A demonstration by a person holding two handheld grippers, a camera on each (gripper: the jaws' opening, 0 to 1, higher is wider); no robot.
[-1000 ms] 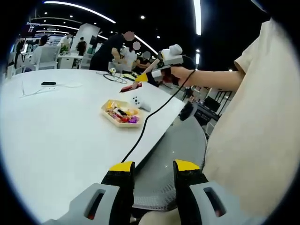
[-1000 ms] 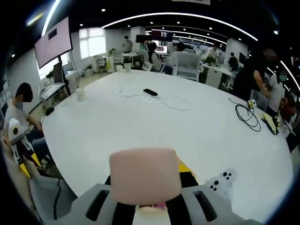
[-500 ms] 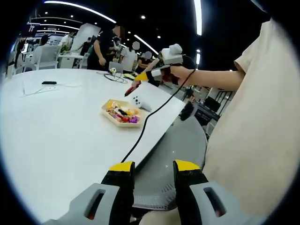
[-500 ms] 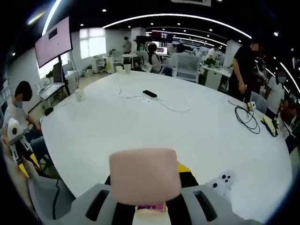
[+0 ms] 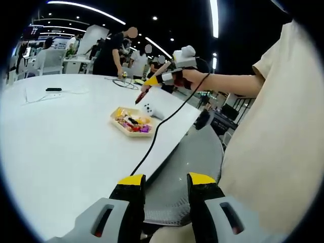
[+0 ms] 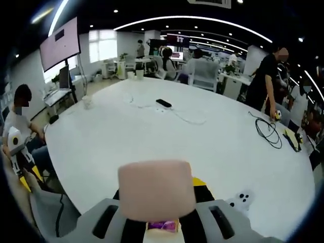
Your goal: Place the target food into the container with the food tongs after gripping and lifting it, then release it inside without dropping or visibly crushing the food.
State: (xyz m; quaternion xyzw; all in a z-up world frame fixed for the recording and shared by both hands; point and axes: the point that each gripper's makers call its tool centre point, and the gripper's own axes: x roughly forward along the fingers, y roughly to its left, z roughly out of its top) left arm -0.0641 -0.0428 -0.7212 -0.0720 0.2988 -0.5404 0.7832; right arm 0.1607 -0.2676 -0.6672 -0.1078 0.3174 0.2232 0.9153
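The right gripper (image 5: 152,82) has risen slightly, clenched on red tongs (image 5: 142,93) above one tan food tray (image 5: 130,123) near the white table (image 5: 61,136) edge; the left gripper (image 5: 164,190) jaws stand released.

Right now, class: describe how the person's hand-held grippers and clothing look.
The left hand-held gripper has grey bodies with black jaws tipped yellow. The right hand-held gripper is grey with yellow tips, trailing a black cable. The person wears a cream short-sleeved shirt.

Left gripper (image 5: 165,185), grey body with yellow-tipped black jaws, held low with jaws parted, nothing between them. Right gripper (image 5: 150,84), grey with yellow tips, held out at the end of the person's outstretched bare forearm (image 5: 230,85), hand (image 5: 190,80) wrapped round it, jaws closed on red food tongs (image 5: 142,93) pointing downward.
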